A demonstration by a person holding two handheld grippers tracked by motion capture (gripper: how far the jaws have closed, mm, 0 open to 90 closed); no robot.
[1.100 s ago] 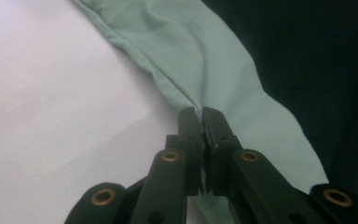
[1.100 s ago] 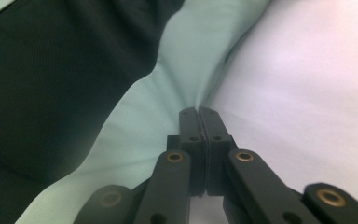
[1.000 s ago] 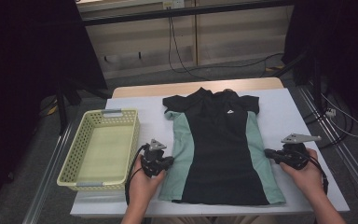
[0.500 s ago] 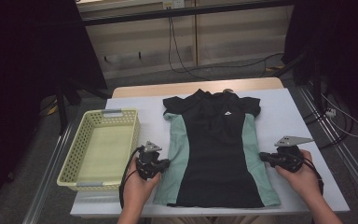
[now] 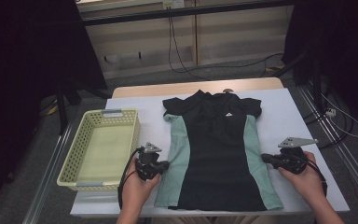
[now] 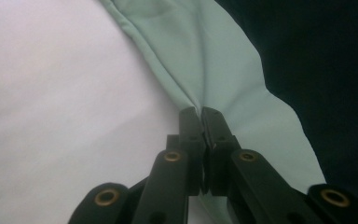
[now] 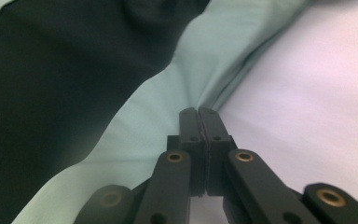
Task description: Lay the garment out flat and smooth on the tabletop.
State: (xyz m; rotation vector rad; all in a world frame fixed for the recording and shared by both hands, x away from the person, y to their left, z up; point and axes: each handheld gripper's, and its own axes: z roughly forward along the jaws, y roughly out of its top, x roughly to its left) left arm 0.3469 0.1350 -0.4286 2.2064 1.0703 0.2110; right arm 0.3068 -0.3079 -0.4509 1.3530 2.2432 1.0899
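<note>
Since a second ago both hands have drawn back toward the near edge of the table point(image 5: 303, 116), and the shirt point(image 5: 216, 154) has come with them: its hem now lies closer to that edge and the side panels look pulled straighter.

The shirt lies flat on the white table top, black down the middle with pale green side panels. Its long axis runs near to far, collar at the far end and hem at the near end, just right of the yellow basket point(image 5: 74, 158).

The left gripper point(image 5: 165, 164) sits at the shirt's left edge with its jaws pressed together on a fold of the green panel, as the left gripper view shows point(image 6: 200, 114). The right gripper point(image 5: 265, 157) does the same at the right edge, jaws closed on the green cloth point(image 7: 198, 114). How much fabric each pinches is hard to judge, probably only the seam edge.
</note>
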